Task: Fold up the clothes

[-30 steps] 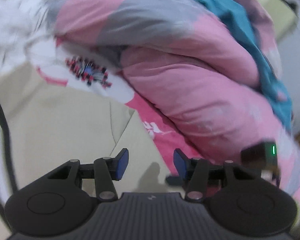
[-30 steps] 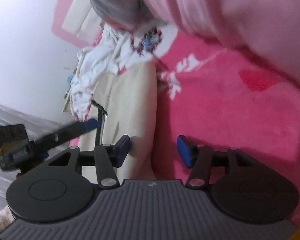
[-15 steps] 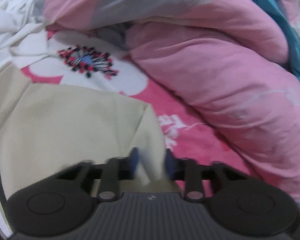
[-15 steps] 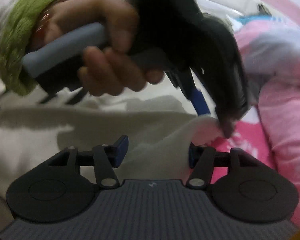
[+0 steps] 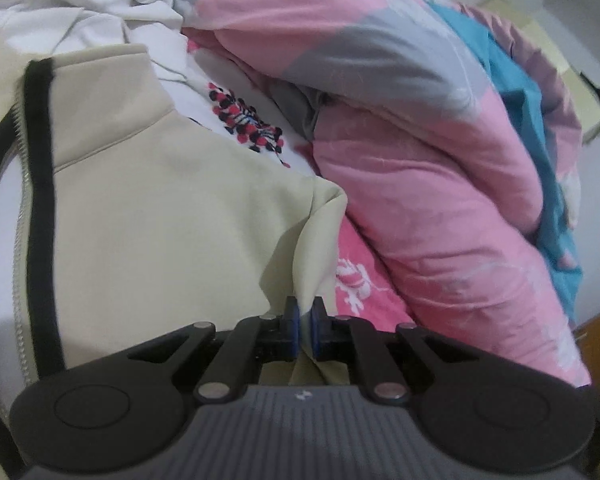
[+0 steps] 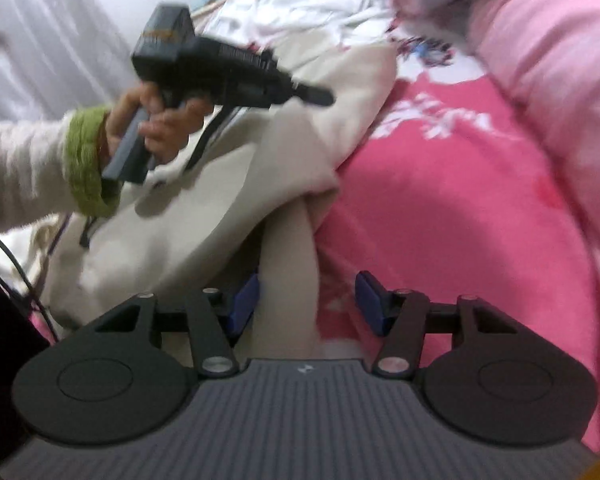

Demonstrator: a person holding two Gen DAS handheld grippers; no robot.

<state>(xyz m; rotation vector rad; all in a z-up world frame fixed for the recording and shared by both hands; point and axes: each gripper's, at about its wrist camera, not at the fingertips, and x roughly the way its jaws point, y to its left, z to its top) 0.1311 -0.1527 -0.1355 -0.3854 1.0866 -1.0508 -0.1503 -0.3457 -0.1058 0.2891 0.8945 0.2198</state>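
On the bed, over a bright pink floral sheet (image 6: 452, 184), lies the task's thing, a cream zip-front jacket (image 5: 148, 216), its black-edged zipper (image 5: 40, 208) running down the left of the left wrist view and its collar standing toward the top. The left tool (image 5: 305, 322) is clamped on a pinched ridge of the jacket's right-hand edge, the blue pads pressed together with cream cloth between them. The right tool (image 6: 306, 300) straddles a hanging fold of the same fabric; its jaws are closing, the fold touching or just beside the left pad and the right pad clear of it, so no grip is made yet. In the right wrist view a hand (image 6: 156, 124) in a fuzzy white sleeve with a green cuff (image 6: 86, 164) holds the other tool's grey handle above the garment. Behind the jacket sit a rumpled white garment (image 5: 80, 4) and a rolled pink, grey and blue quilt (image 5: 400, 128). Judged step: taking hold of one side of the jacket at two points, ready for a fold. The next move appears to call for the right tool to finish its pinch, then for both to carry the edge across toward the zipper, keeping the cloth taut and level
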